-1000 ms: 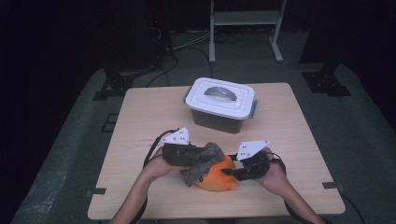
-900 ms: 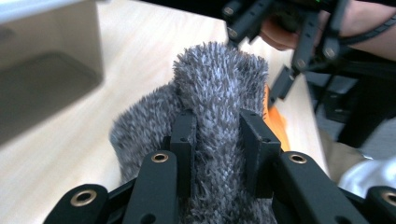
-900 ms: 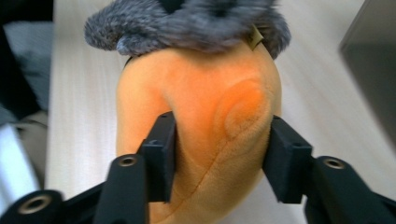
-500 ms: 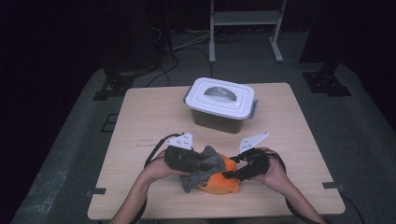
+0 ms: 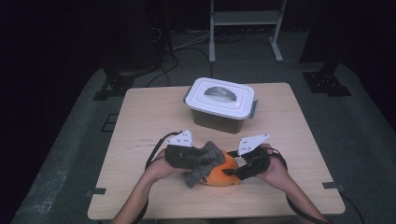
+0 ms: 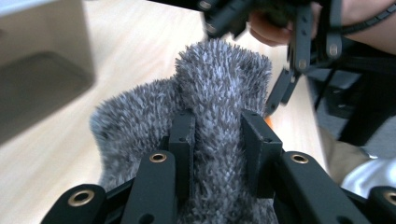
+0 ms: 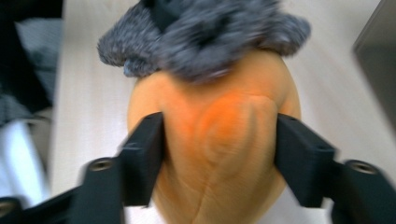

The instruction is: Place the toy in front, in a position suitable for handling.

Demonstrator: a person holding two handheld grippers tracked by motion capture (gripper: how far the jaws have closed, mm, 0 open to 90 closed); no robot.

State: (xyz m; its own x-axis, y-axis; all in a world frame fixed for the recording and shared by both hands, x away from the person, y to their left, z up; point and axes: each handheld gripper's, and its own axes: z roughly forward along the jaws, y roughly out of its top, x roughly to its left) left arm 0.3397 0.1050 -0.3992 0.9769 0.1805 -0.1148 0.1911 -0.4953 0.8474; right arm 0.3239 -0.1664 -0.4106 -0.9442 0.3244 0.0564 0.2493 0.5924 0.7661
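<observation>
A soft orange ball lies on the table's near middle, with a grey fuzzy cloth draped over its left side. My left gripper comes in from the left, shut on a fold of the cloth, which is pinched between its jaws. My right gripper reaches in from the right. Its jaws have just been opening, and the orange ball sits between them with both pads still against its flanks. The cloth covers the ball's far end. The right gripper's linkage shows beyond the cloth.
A dark container with a white clip-on lid stands at the middle back of the wooden table. The person's forearms enter from the near edge. A dark floor with cables and a metal stand lies beyond.
Both hands stay in nearly the same place. The cloth and the ball have shifted slightly between the grippers.
</observation>
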